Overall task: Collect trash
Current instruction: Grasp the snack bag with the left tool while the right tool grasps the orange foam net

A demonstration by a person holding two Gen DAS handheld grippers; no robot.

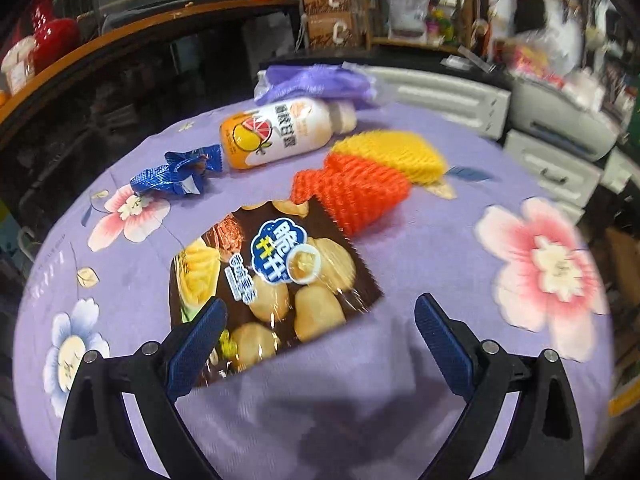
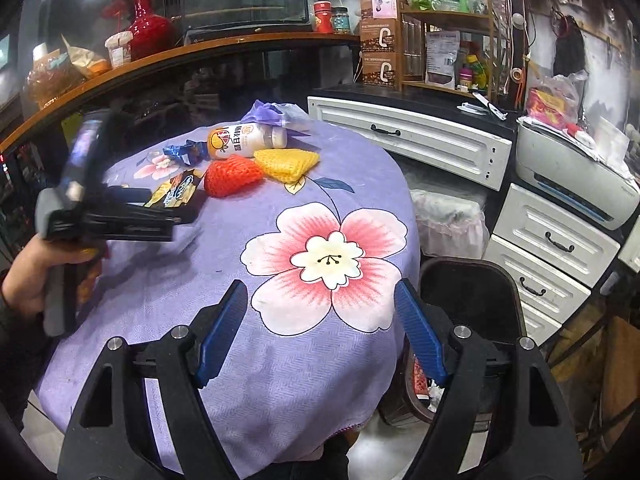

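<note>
A: The snack bag [image 1: 276, 276] is lying flat on the purple floral tablecloth [image 1: 420, 264], with the left gripper [image 1: 320, 344] hovering over its near edge, jaws wide and holding nothing.

B: It's looking light, crinkly and slippery, so I'd be pinching a corner.

A: The right gripper [image 2: 320, 336] is also gaping empty.

B: The bottle [image 1: 280, 132] is lying on its side, probably stiff and rolling easily; the foam nets [image 1: 360, 196] are looking soft.

A: The dark bin [image 2: 472, 304] beside the table is holding some scraps; the blue wrapper [image 1: 176, 174] isn't in yet.
</note>
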